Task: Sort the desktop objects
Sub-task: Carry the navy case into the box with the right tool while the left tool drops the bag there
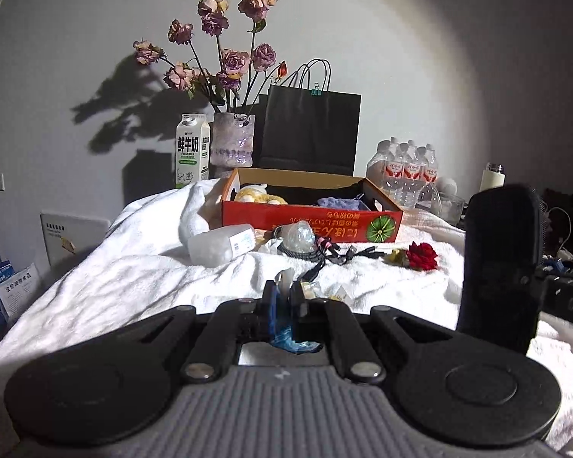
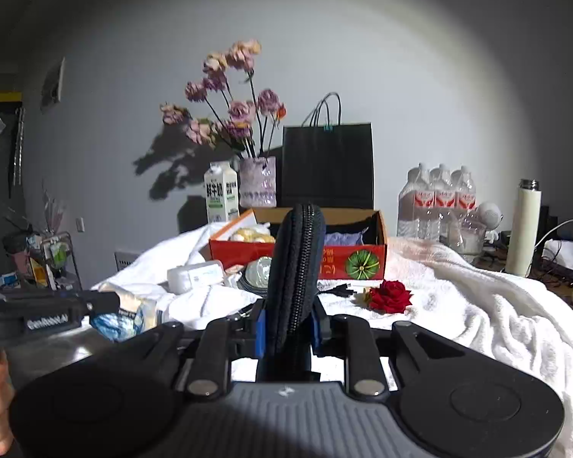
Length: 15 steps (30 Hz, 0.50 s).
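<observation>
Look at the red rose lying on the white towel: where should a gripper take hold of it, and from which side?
Grip the red rose low, where the bloom meets the yellowish leafy base on its left, not across the loose petals. It lies flat on the white towel with bare cloth around it, so come from above, jaws straddling that base. The black cables behind it look far enough off, though that is a judgement.

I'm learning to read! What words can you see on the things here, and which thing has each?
"鲜牛奶" and "FRESH MILK": milk carton.
"GenRobot.AI": left gripper.
Red box: upside-down print, too blurred to read.
Water bottles: red labels too small to read.
</observation>
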Motion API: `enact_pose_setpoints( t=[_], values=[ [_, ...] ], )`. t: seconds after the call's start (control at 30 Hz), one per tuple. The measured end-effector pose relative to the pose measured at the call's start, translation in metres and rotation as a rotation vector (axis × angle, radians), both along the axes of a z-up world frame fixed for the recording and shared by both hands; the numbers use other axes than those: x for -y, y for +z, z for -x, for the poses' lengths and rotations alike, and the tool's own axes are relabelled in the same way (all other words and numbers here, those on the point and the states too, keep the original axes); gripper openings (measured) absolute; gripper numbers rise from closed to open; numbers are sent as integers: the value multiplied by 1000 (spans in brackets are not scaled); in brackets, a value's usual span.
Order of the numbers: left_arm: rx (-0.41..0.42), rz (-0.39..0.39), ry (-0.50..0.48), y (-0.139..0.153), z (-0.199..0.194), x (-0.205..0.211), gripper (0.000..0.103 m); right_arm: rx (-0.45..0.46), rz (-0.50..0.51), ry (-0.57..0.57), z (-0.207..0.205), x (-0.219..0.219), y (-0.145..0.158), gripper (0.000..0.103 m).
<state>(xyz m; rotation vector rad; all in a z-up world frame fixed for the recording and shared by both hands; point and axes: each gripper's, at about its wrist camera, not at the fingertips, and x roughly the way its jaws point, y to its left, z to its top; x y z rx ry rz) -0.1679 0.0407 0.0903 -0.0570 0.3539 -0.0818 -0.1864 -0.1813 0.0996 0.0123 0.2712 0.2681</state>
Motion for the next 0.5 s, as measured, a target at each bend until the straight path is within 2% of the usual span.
enact_pose_setpoints(
  t=[0.3,0.5],
  values=[
    [-2,-13,-9,-2,4,3,7,50,13,7,21,0,8,20],
    [-27,-16,-7,-6,0,2,7,28,11,4,16,-1,4,20]
  ],
)
